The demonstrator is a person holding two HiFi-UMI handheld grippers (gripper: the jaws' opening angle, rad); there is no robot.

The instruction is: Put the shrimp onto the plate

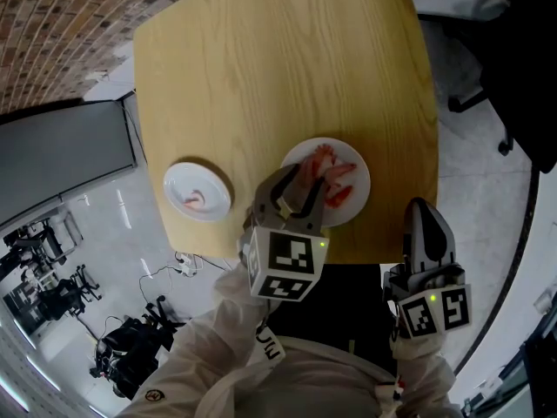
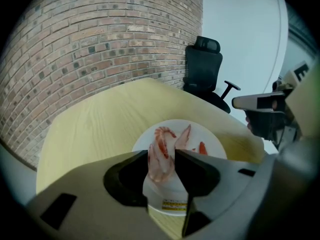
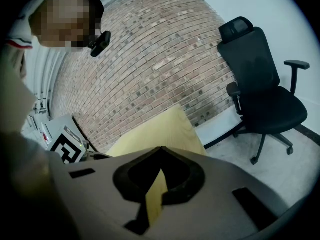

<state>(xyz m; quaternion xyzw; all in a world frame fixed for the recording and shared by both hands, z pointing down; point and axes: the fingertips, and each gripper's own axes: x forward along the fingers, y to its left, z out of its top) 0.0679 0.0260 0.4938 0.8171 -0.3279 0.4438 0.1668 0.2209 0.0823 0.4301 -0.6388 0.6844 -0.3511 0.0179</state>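
Left gripper [image 2: 161, 151]: jaws clamped on one shrimp [image 2: 160, 165]; plate [image 2: 215, 144] lies just beyond the jaw tips.
Right gripper [image 3: 159, 151]: jaws closed together, nothing between them.

Head view looks down; all views share table [image 1: 261, 59].

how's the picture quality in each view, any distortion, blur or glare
Head view: evenly lit and sharp; the wide lens bows the table edges, and light streaks reflect off the glossy floor.
Left gripper view: strong fisheye with dark corners; the brick wall curves, and the shrimp between the jaws is slightly soft.
Right gripper view: same fisheye; the close foreground is blurred, but the chair is sharp.
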